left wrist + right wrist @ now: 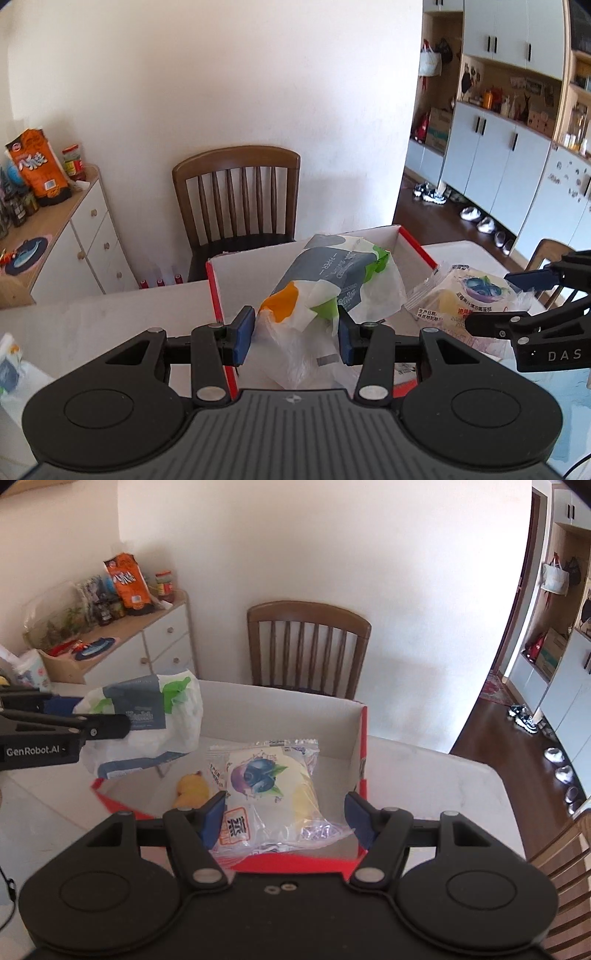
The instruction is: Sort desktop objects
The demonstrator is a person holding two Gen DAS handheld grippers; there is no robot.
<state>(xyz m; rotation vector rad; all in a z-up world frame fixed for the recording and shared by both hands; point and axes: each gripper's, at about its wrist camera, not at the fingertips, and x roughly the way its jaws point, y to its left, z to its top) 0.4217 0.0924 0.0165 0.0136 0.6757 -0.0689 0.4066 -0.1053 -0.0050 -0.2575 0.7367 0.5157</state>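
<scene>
My left gripper (295, 336) is shut on a soft tissue pack (332, 273) in white, grey, green and orange wrap. It holds the pack above a red cardboard box (236, 262) with white inner walls. From the right wrist view the same pack (147, 709) hangs over the box's left side, the left gripper (99, 716) clamped on it. My right gripper (286, 819) is shut on a clear blueberry cake packet (269, 779), pads wide against its two sides, over the box (295, 716). The right gripper (489, 302) and cake packet (461, 291) also show at the right of the left wrist view. A yellow toy duck (190, 788) lies inside the box.
The box stands on a white table (424, 782). A wooden chair (240, 199) is behind it against the wall. A white sideboard (85, 229) with snack bags and jars stands at the left. Another chair's back (561, 856) is at the table's right edge.
</scene>
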